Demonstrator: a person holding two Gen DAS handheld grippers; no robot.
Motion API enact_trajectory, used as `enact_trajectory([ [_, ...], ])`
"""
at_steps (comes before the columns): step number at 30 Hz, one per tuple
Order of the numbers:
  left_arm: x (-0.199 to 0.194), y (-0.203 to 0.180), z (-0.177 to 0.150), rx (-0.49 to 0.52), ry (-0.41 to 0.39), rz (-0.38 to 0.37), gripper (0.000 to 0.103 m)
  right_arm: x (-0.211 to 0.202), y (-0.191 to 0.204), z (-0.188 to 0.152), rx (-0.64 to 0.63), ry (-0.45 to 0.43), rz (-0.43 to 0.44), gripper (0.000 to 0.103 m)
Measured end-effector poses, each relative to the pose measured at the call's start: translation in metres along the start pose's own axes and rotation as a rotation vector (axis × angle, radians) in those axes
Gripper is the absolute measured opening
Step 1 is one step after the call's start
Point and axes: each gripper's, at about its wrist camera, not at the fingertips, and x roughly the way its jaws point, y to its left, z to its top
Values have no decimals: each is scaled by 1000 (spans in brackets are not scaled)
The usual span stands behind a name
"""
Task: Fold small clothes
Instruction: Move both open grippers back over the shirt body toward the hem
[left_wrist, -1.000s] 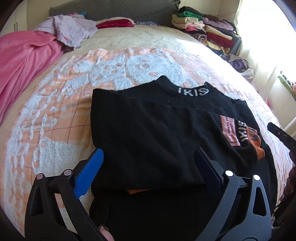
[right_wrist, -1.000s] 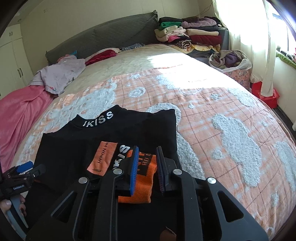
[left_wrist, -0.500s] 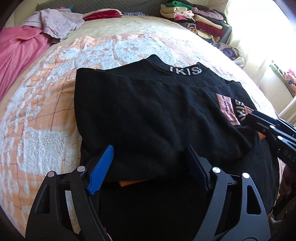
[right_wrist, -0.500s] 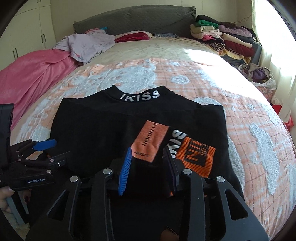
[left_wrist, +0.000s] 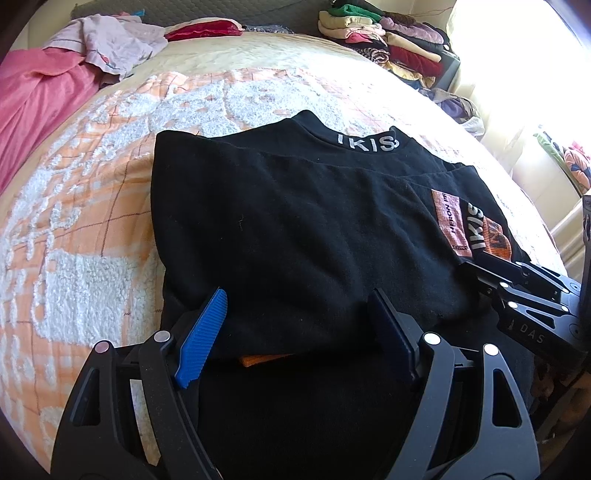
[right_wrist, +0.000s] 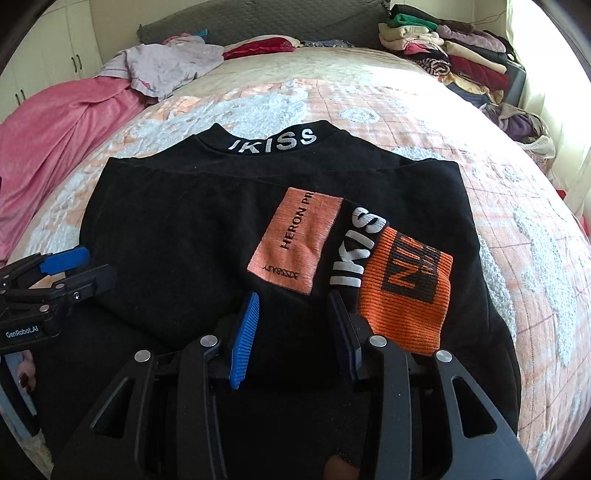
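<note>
From the left wrist, the black sweater (left_wrist: 295, 229) lies folded on the orange-and-white bedspread (left_wrist: 74, 229), and the left gripper (left_wrist: 295, 325) straddles the sweater's near edge with jaws wide, not pinching it. From the right wrist, the right gripper (right_wrist: 291, 332), whose jaws have just been opening, stands parted over the sweater's near edge beside the orange cuff (right_wrist: 406, 295), gripping nothing.

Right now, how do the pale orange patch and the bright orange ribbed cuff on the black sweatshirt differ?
The pale orange patch is flat, faded and reads HERON; the bright orange ribbed cuff is knit, saturated and carries a black block print. Patch sits left of cuff. Both lie on the black sweatshirt.
</note>
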Motion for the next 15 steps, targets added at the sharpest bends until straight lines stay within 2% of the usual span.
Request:
enact_trajectory([
  [2, -2, 0, -1, 1, -2, 4, 71, -8, 0, -1, 19, -13, 21, 39],
  [4, -2, -1, 0, 1, -1, 5, 71, -18, -2, -2, 56, -34, 67, 46],
  [7, -4, -2, 0, 2, 2, 9, 71, -28, 3, -3, 52, -53, 127, 47],
  [13, -8, -5, -3, 10, 8, 26, 71, -13, 13, -10, 24, 16, 110, 48],
  [15, -10, -6, -5, 16, 9, 31, 71, -12, 15, -13, 25, 11, 104, 48],
])
